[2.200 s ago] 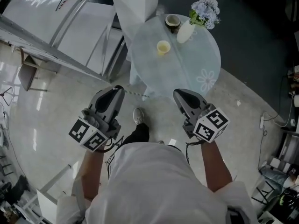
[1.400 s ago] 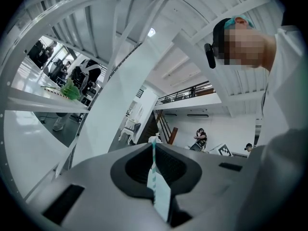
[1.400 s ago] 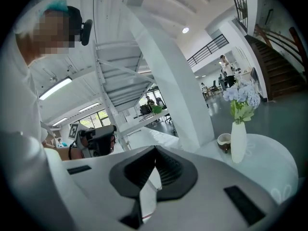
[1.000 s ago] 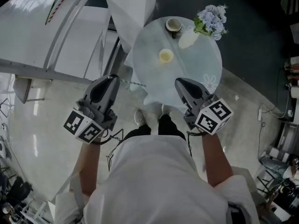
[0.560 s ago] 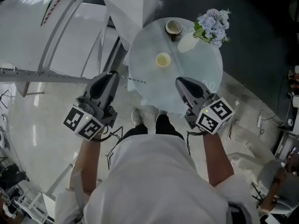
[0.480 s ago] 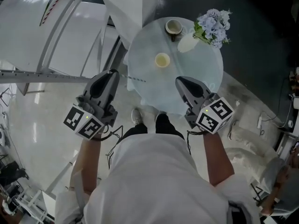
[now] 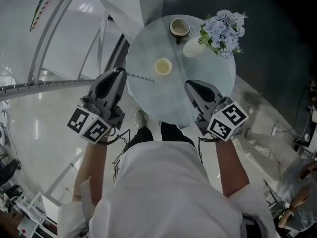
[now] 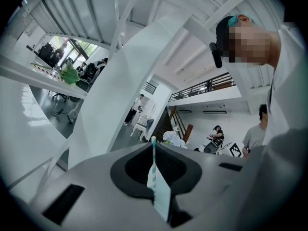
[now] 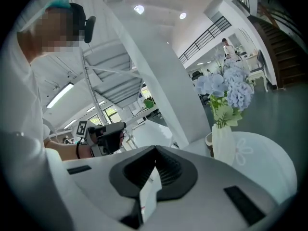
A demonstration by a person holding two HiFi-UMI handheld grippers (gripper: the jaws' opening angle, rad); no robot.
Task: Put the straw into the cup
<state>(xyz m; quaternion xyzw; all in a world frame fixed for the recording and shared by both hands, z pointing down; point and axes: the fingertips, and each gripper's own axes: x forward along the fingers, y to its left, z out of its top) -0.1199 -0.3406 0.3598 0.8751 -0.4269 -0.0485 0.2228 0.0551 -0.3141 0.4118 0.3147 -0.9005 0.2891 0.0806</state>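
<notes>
A small yellow cup stands on the round glass table, left of its middle. My left gripper is shut on a teal-and-white striped straw, which sticks out level over the table's left edge toward the cup. Seen from the left gripper view, the straw rises from the closed jaws of the left gripper with a white paper tab beside it. My right gripper hovers over the table's near edge, shut on a white slip of paper.
A white vase with blue flowers and a dark-rimmed cup stand at the table's far side. A white slanted stair structure runs along the left. My shoes are under the table's near edge.
Both grippers have moved forward to the table. The straw tip, earlier over the floor, now reaches over the table's left edge near the yellow cup.
</notes>
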